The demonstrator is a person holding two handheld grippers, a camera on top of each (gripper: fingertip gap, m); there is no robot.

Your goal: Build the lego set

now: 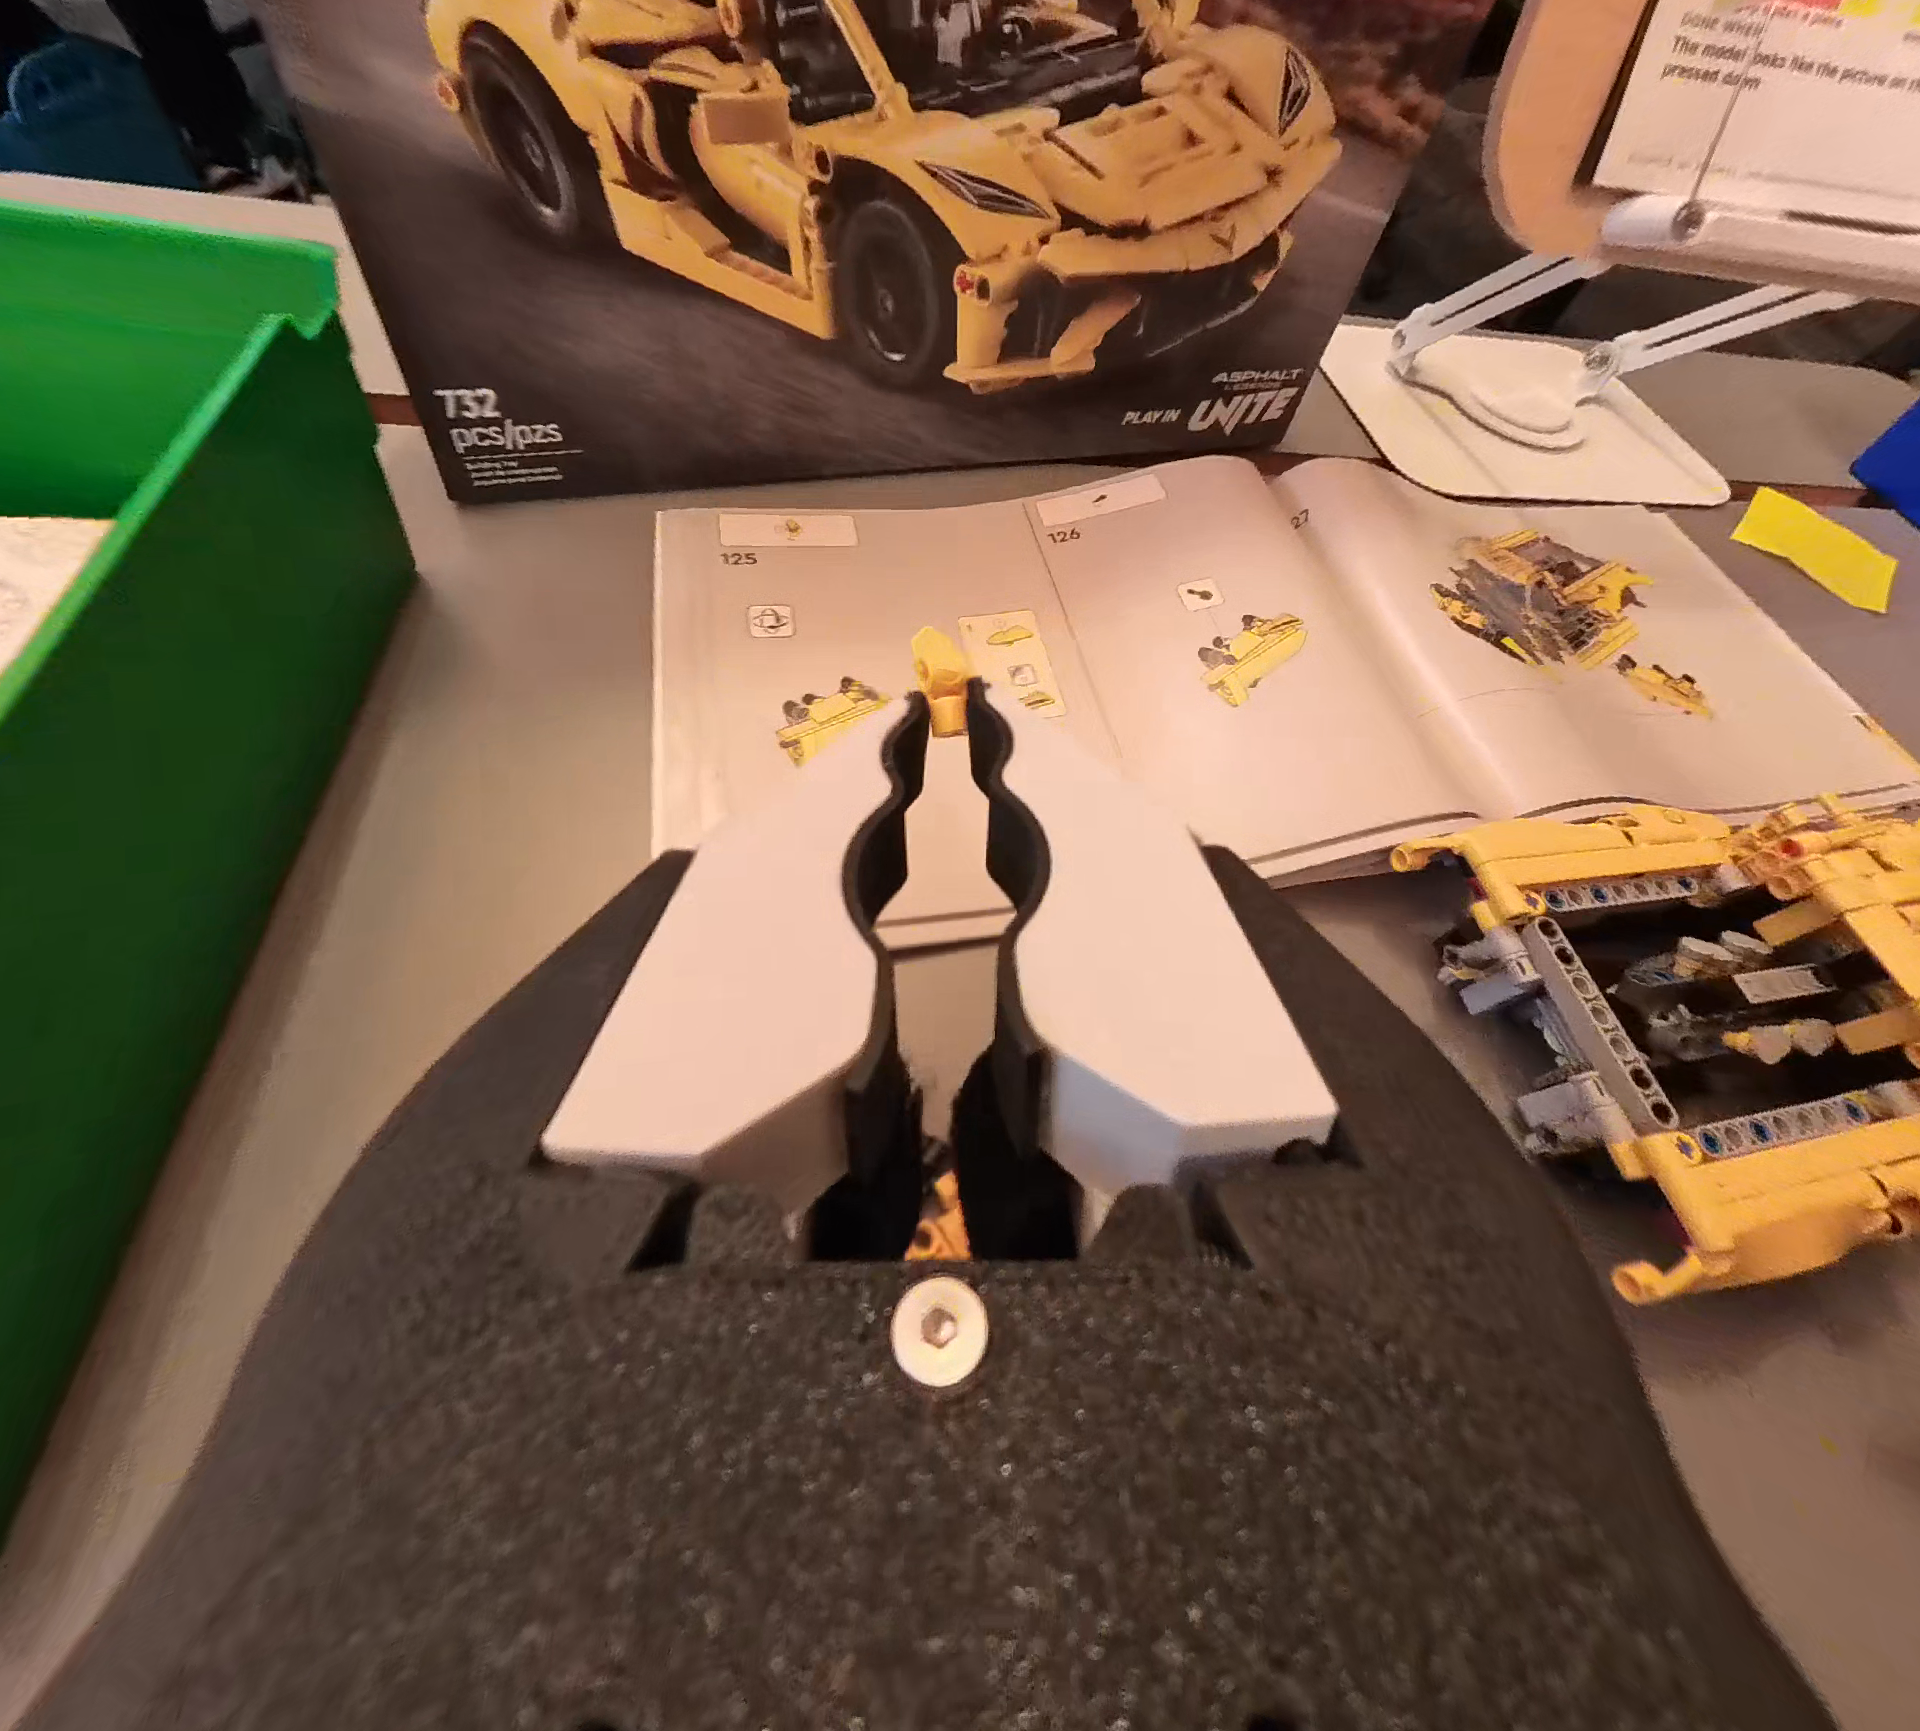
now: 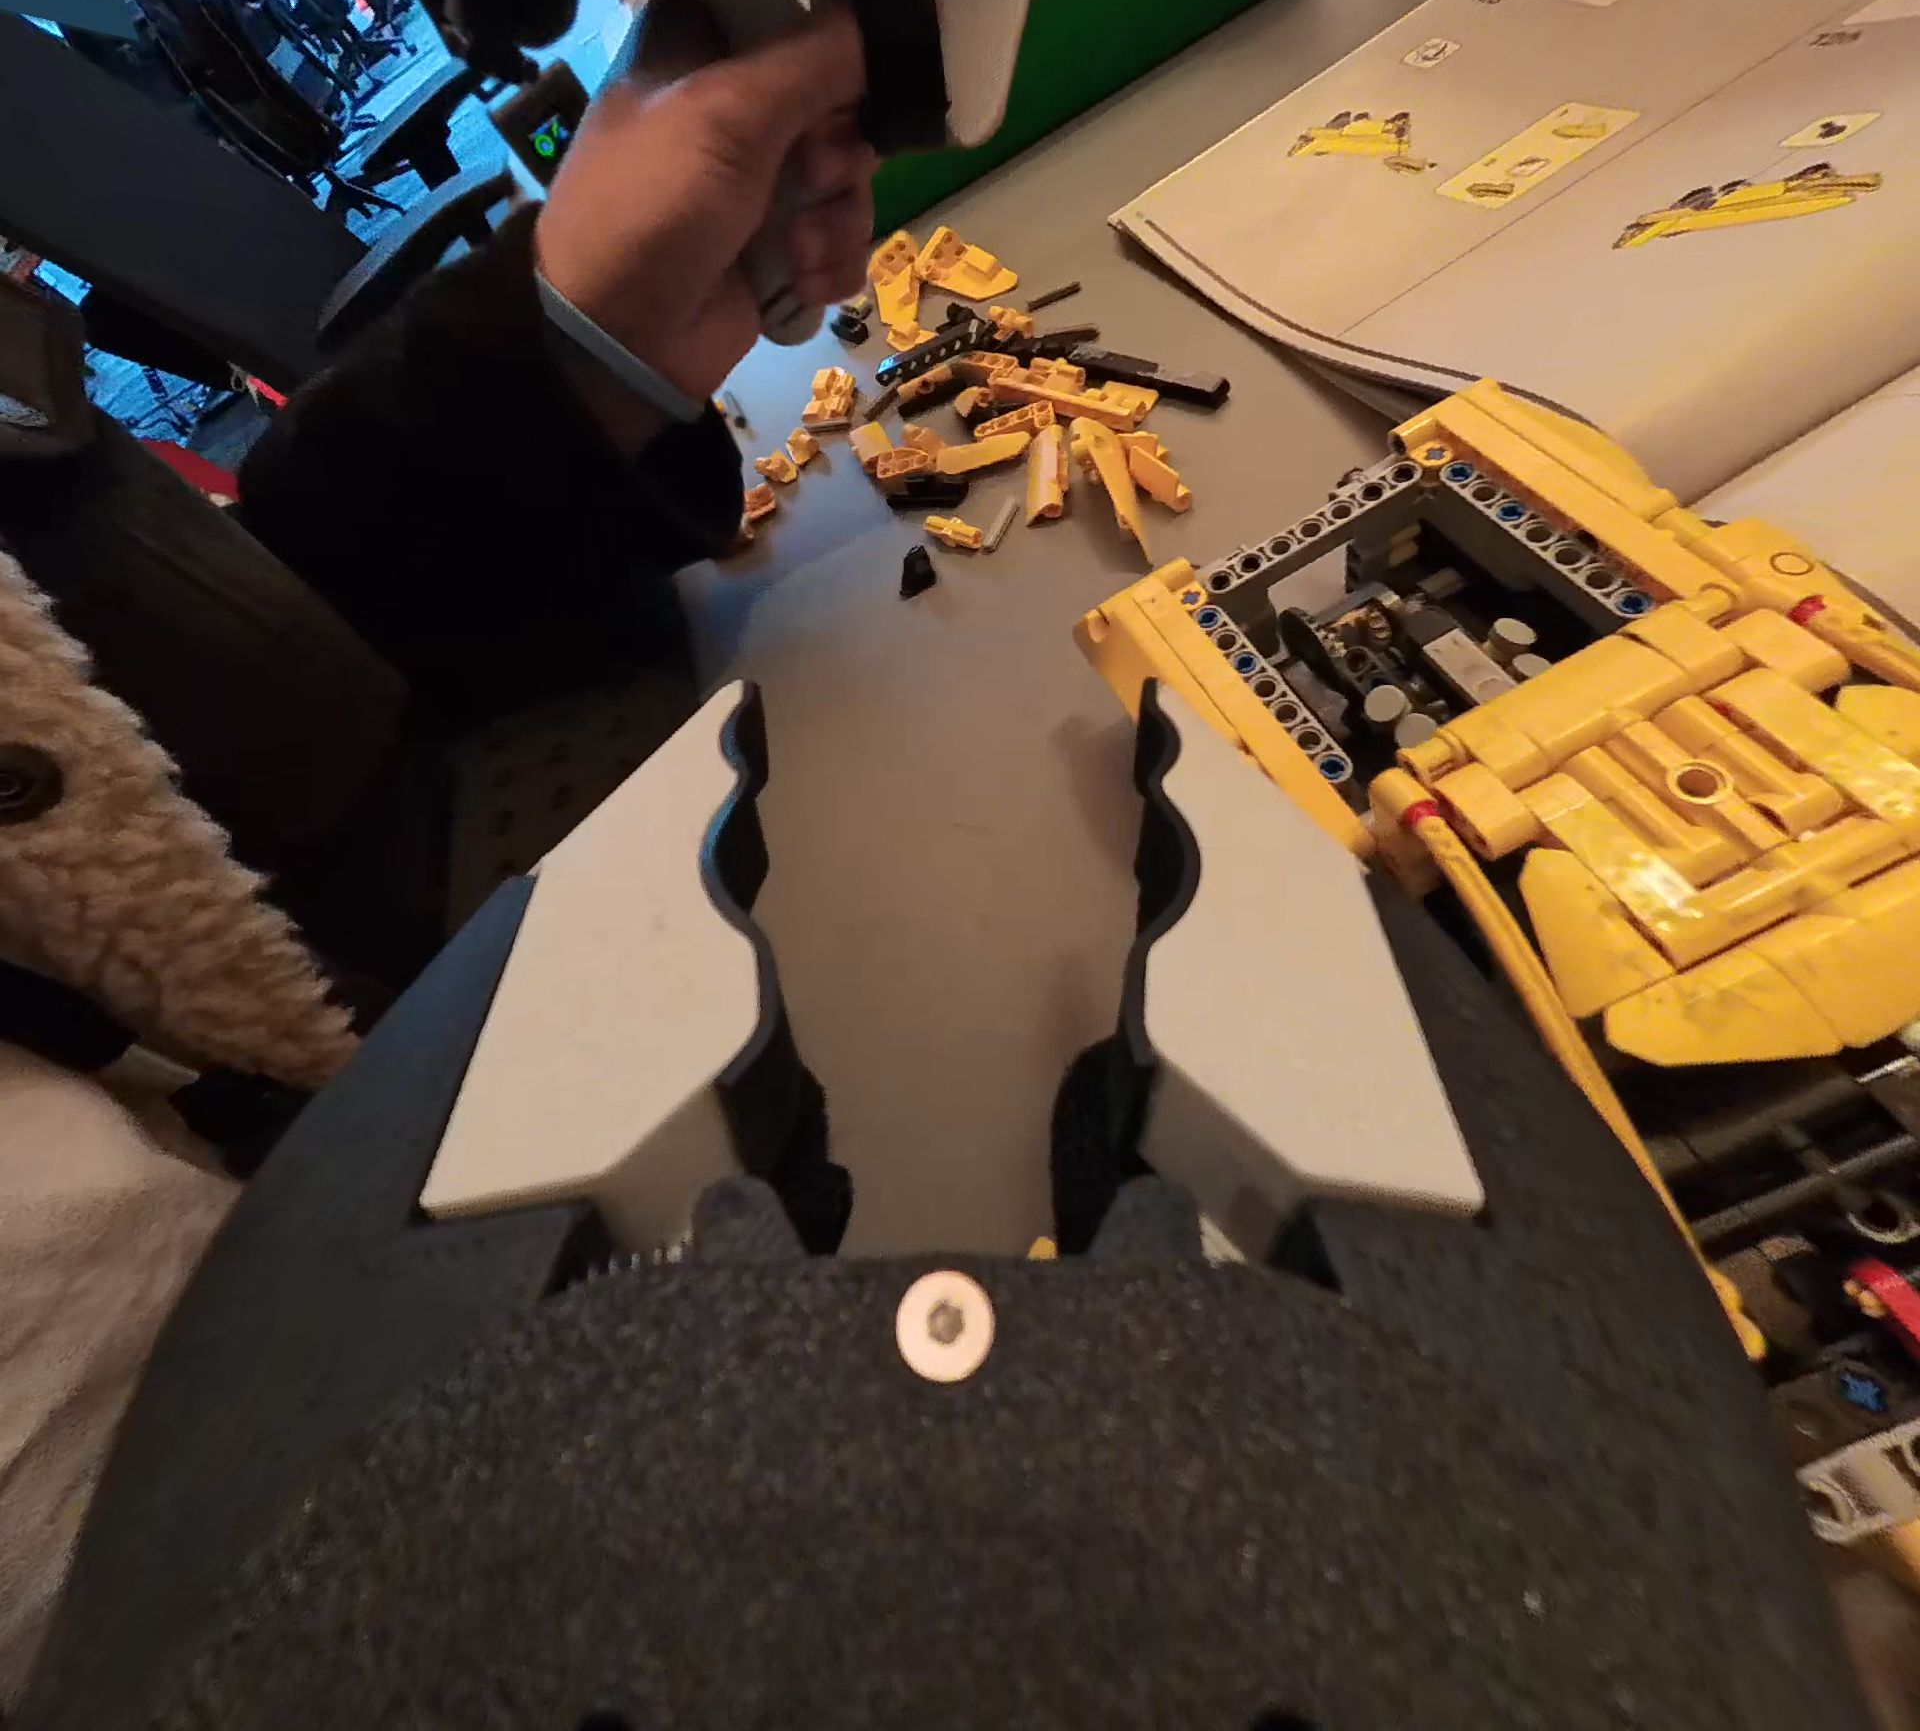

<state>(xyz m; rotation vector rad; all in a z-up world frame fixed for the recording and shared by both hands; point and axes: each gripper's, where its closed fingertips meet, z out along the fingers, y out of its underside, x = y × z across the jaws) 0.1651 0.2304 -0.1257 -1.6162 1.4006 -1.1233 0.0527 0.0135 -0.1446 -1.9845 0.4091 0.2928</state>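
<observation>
My left gripper (image 1: 945, 705) pinches a yellow piece (image 1: 940, 679); my right gripper (image 2: 945, 725) gapes empty (car body (image 2: 1558, 746) half-built, loose parts (image 2: 997, 424) remain mid-frame).

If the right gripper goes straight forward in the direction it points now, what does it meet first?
Probably the bare grey table first, since the open right gripper points down at it. Farther along that line lies the pile of loose pieces. The partly built yellow car sits just right of the path; depth is uncertain.
</observation>
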